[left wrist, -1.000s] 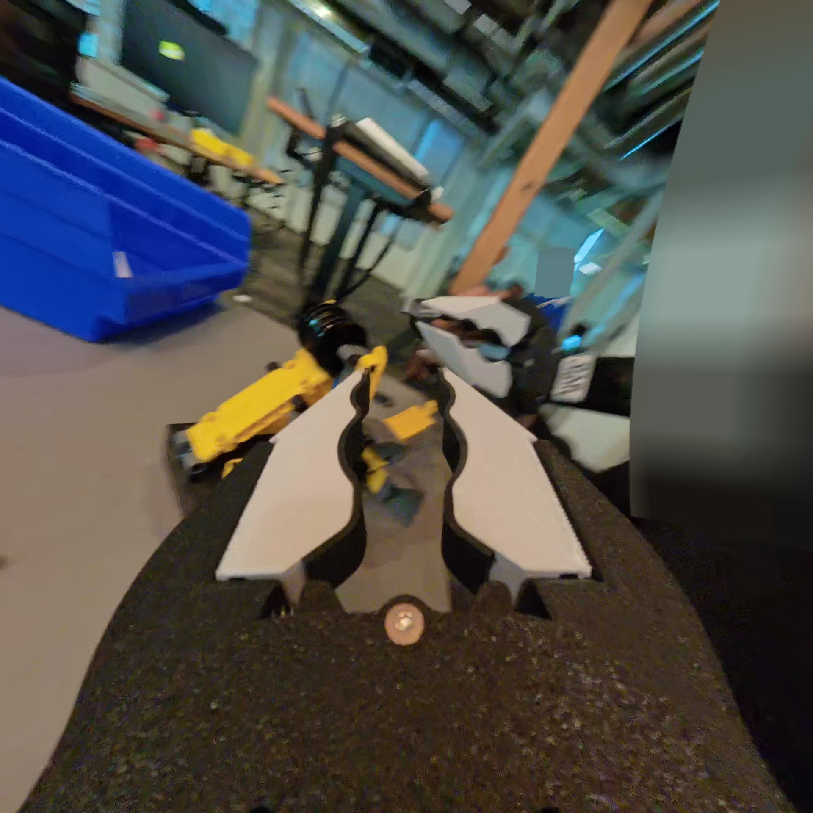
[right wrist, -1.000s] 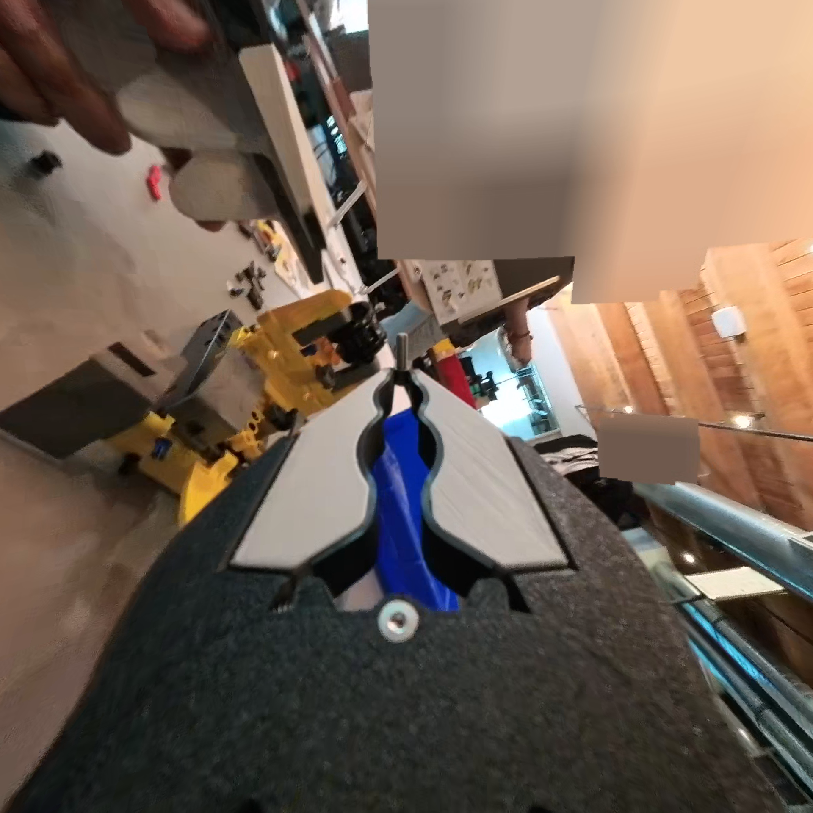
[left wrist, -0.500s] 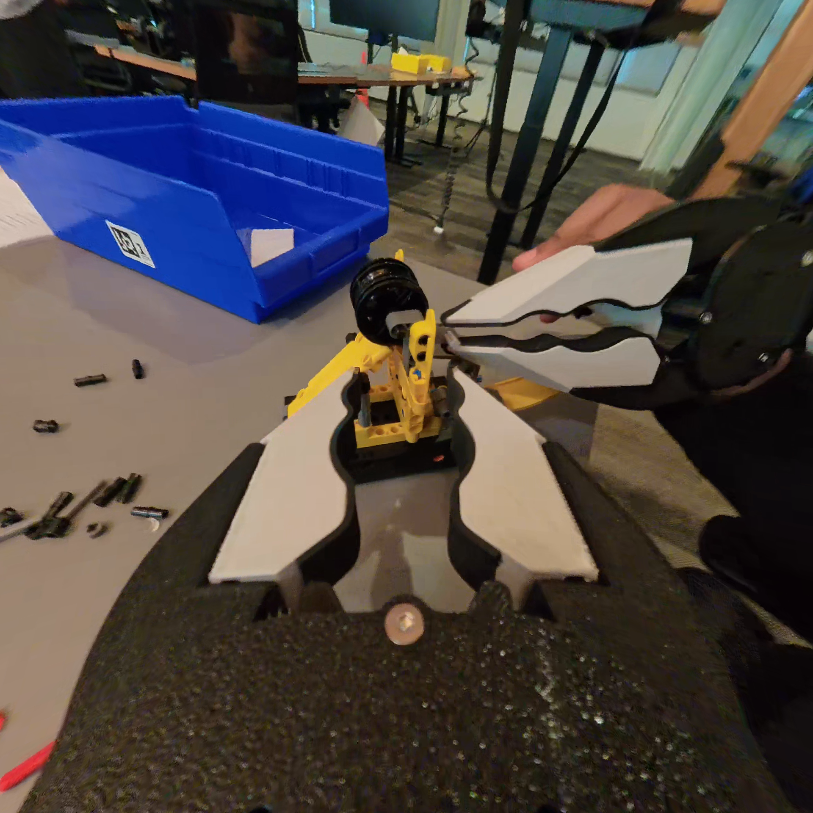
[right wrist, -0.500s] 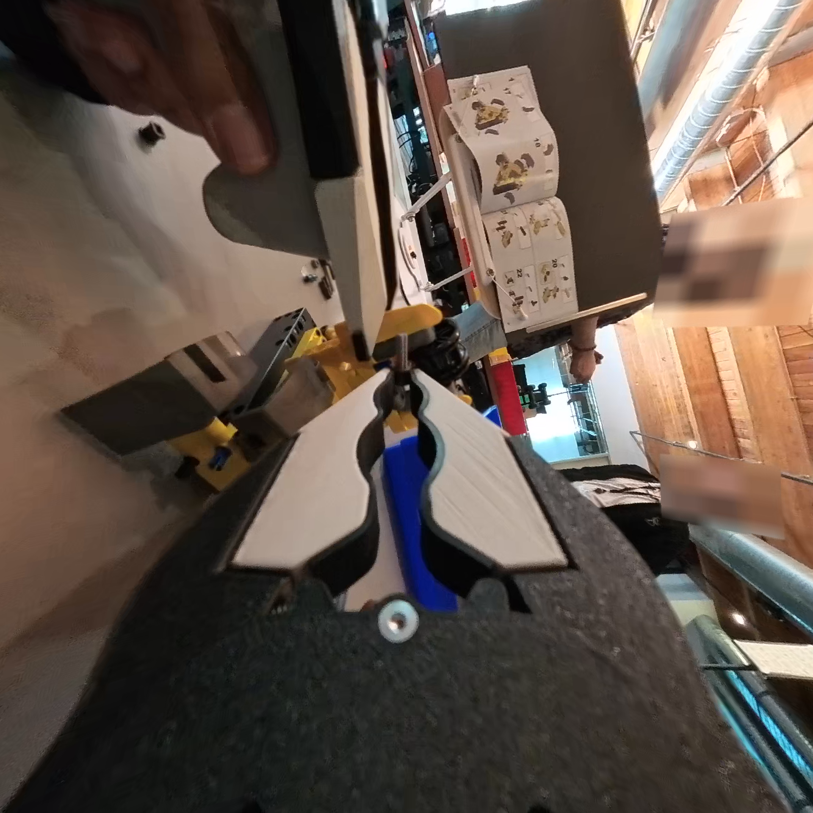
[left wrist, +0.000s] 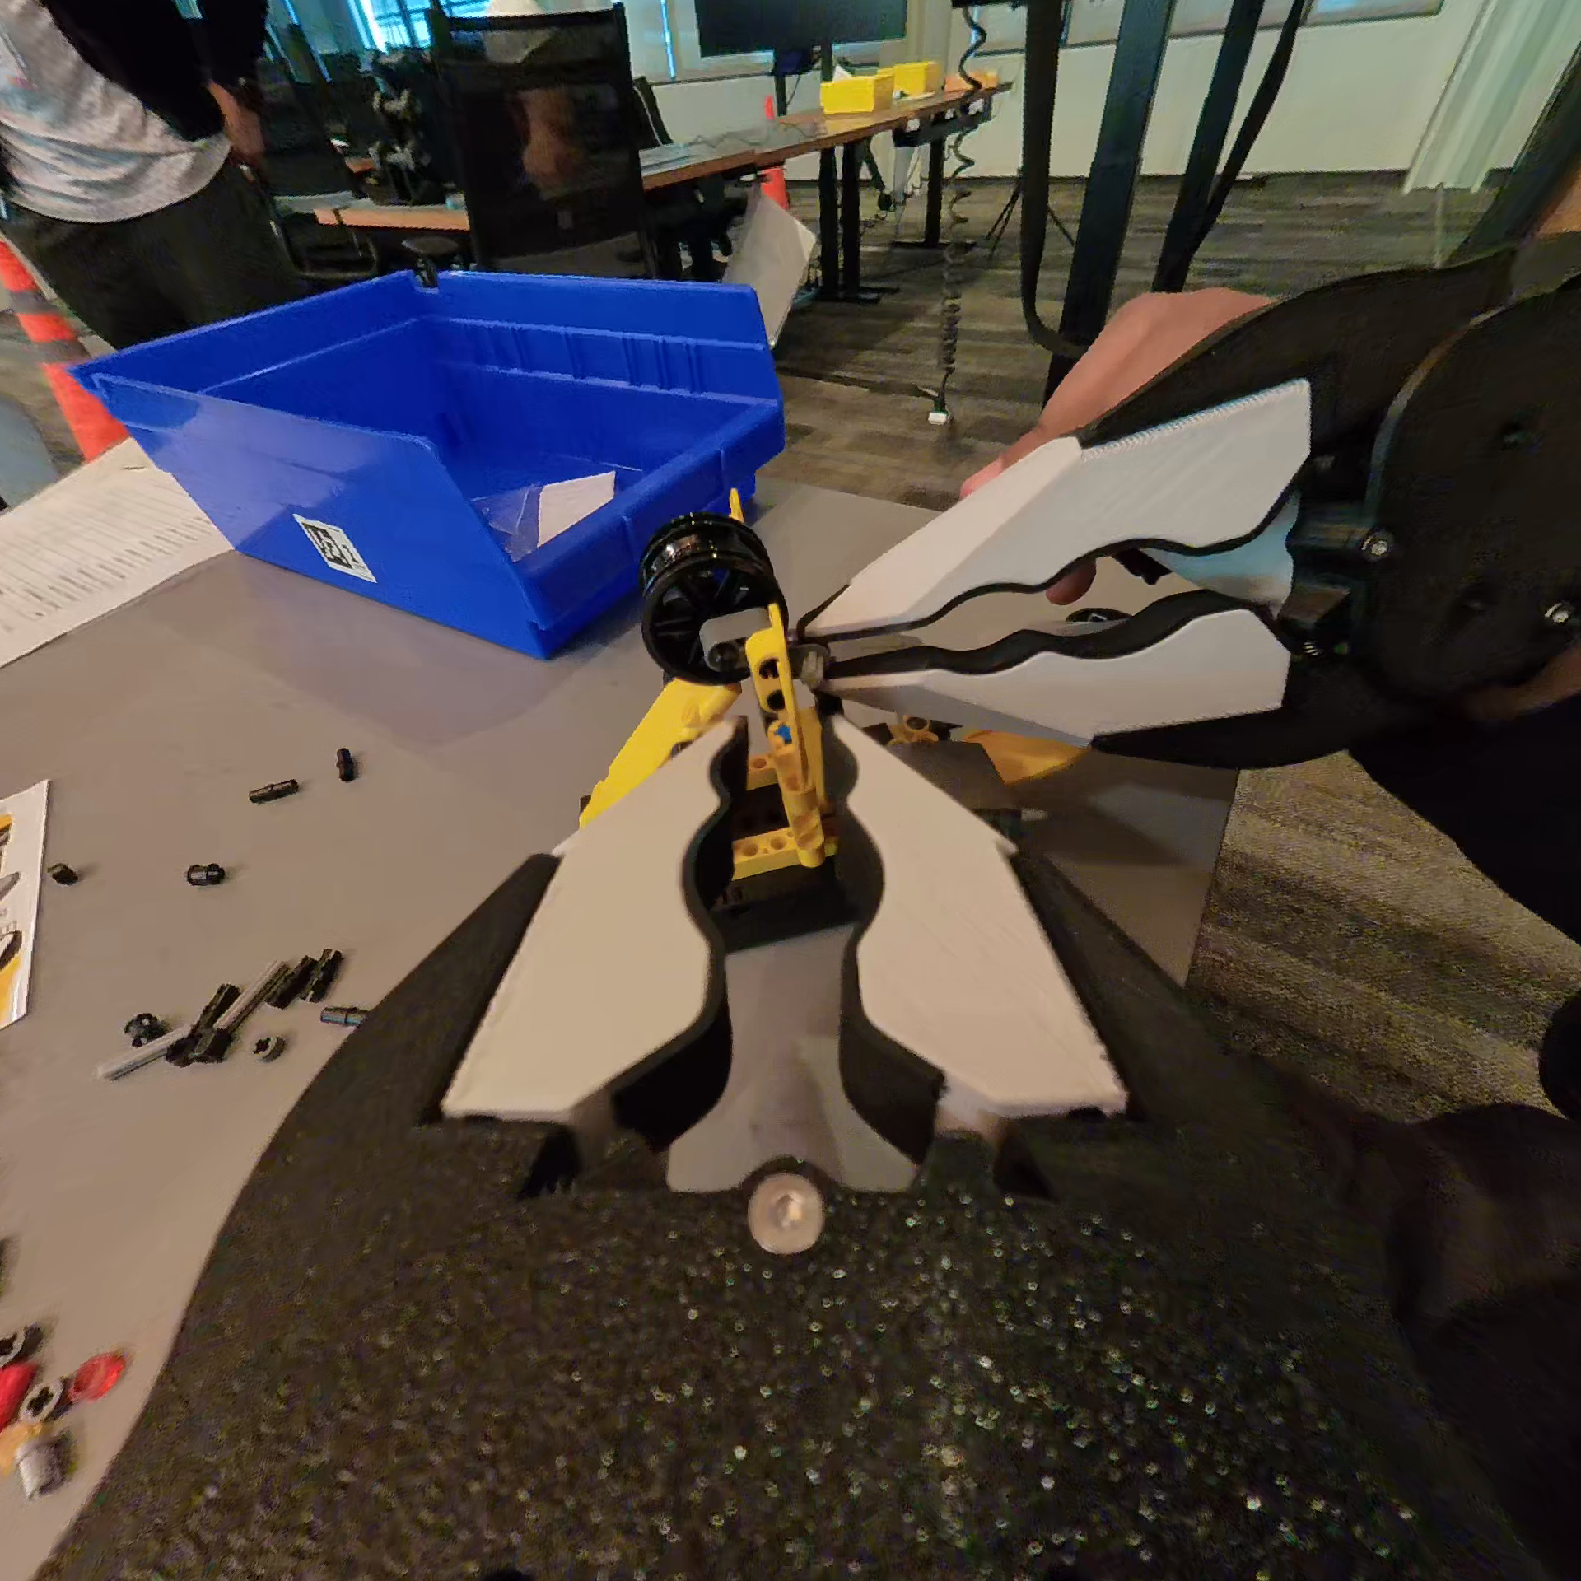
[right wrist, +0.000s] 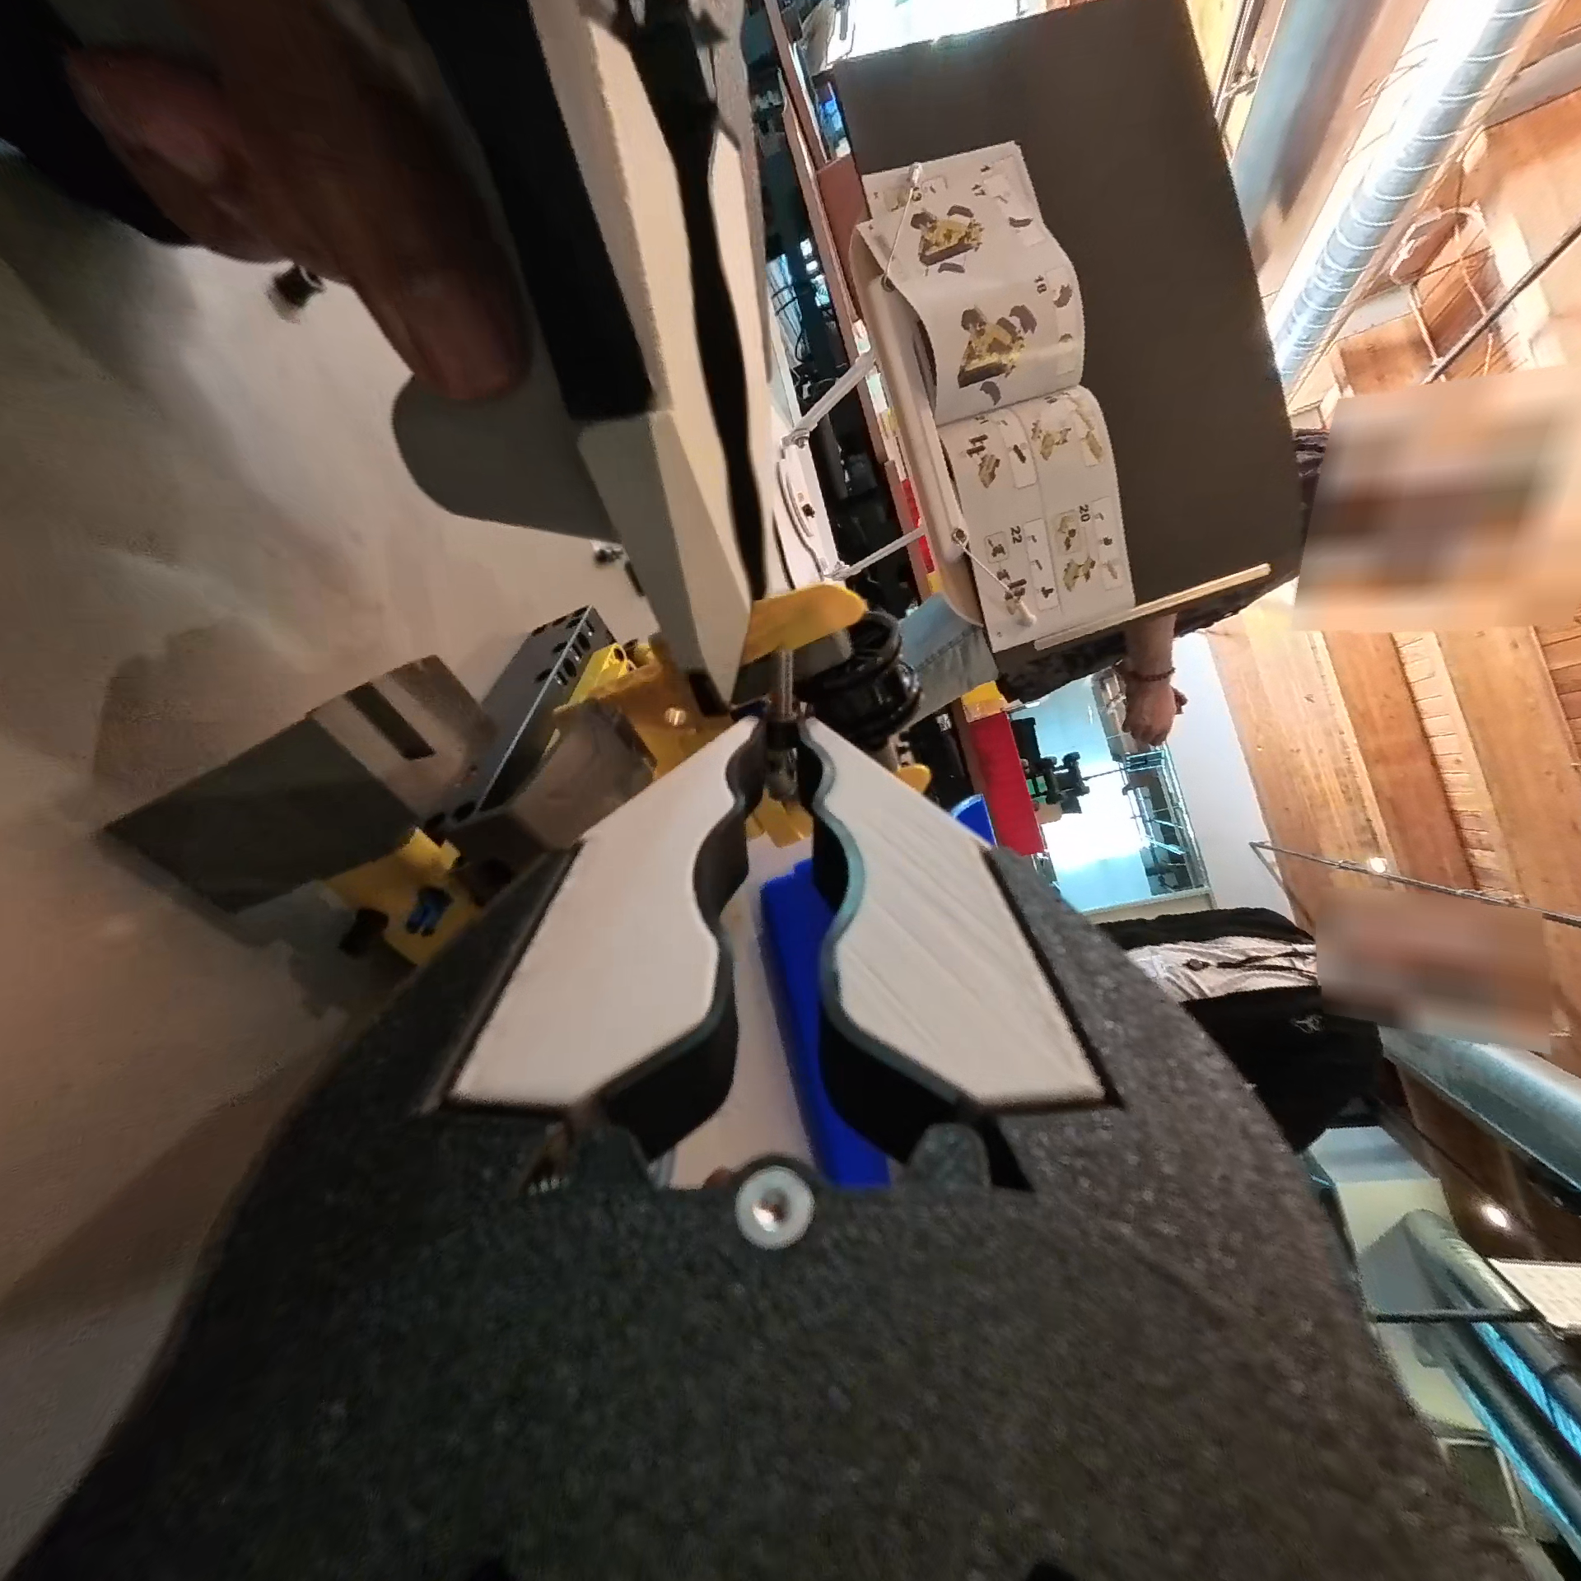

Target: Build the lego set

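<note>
Grey table (left wrist: 257,684) carries a blue bin (left wrist: 445,428) at the far left, clear wrapping lying inside it. Small black pins (left wrist: 274,791) and connectors lie scattered on the left of the table; red pieces (left wrist: 94,1377) sit at the near left edge. A booklet corner (left wrist: 17,898) shows at the left margin. In the right wrist view an open instruction booklet (right wrist: 1001,385) hangs on a stand against a dark board. A person (left wrist: 111,154) stands behind the bin.

Yellow brick model (left wrist: 770,821) sits near the table's right edge, just beyond the bin. Left gripper (left wrist: 783,736) straddles its upright yellow beam (left wrist: 774,684), jaws narrow; the fingers flank the frame, but contact cannot be confirmed. Right gripper (left wrist: 808,659) comes in from the right, level with the beam top, jaws nearly closed on a thin grey axle (right wrist: 780,684) that enters the beam. A hand (left wrist: 1138,368) grips the right tool's body.

Model: yellow beams on a dark base, grey and black blocks at one end, small blue pins. A black wheel (left wrist: 706,599) sits on the far side of the beam, on the axle line; in the right wrist view the wheel (right wrist: 864,676) lies just past the fingertips.
</note>
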Tool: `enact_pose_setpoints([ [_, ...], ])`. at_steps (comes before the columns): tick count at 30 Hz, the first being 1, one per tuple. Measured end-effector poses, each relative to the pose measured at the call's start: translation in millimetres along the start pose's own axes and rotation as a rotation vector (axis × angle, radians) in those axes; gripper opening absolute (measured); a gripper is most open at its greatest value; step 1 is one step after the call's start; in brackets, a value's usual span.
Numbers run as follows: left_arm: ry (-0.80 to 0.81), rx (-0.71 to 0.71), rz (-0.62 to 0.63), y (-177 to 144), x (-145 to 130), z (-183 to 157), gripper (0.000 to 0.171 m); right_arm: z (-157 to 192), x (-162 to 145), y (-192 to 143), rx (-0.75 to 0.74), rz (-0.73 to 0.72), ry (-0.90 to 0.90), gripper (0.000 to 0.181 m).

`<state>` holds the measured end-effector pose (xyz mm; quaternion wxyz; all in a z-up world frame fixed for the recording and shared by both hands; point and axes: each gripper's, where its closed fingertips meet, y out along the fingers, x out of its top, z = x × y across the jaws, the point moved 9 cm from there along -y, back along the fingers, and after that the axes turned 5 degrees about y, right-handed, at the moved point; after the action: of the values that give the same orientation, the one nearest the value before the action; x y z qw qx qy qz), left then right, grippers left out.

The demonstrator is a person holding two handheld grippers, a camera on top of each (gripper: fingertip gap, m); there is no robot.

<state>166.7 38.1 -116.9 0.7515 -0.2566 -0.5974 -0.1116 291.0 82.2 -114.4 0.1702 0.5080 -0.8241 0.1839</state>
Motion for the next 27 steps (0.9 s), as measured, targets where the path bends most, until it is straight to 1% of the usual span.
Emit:
enact_pose_setpoints([
  [1, 0.001, 0.0, 0.002, 1.0, 0.0, 0.4, 0.01, -0.1, -0.1, 0.1, 0.0, 0.001, 0.003, 0.006],
  [6, -0.032, -0.037, 0.0, 2.5, -0.4, 4.3, 0.009, 1.1, -0.8, 2.2, -0.014, 0.017, -0.031, 0.006],
  [11, -0.066, -0.106, -0.005, 0.6, -2.1, 11.1, 0.008, 2.1, 6.3, 4.2, -0.006, 0.077, -0.155, 0.006],
  [15, -0.051, -0.143, -0.006, -1.3, -3.3, 15.5, 0.008, 1.2, 9.8, 5.0, 0.018, 0.092, -0.237, 0.006],
  [20, -0.078, -0.196, -0.013, -3.4, -5.2, 21.8, 0.008, -0.6, 10.0, 5.3, 0.055, 0.048, -0.33, 0.006],
  [23, -0.115, -0.24, -0.014, -3.0, -6.3, 26.6, 0.008, -0.7, 5.8, 6.4, 0.06, -0.012, -0.357, 0.006],
  [27, -0.074, -0.275, -0.015, -2.1, -6.6, 30.8, 0.01, -4.6, 1.0, 8.4, 0.088, -0.068, -0.389, 0.006],
])
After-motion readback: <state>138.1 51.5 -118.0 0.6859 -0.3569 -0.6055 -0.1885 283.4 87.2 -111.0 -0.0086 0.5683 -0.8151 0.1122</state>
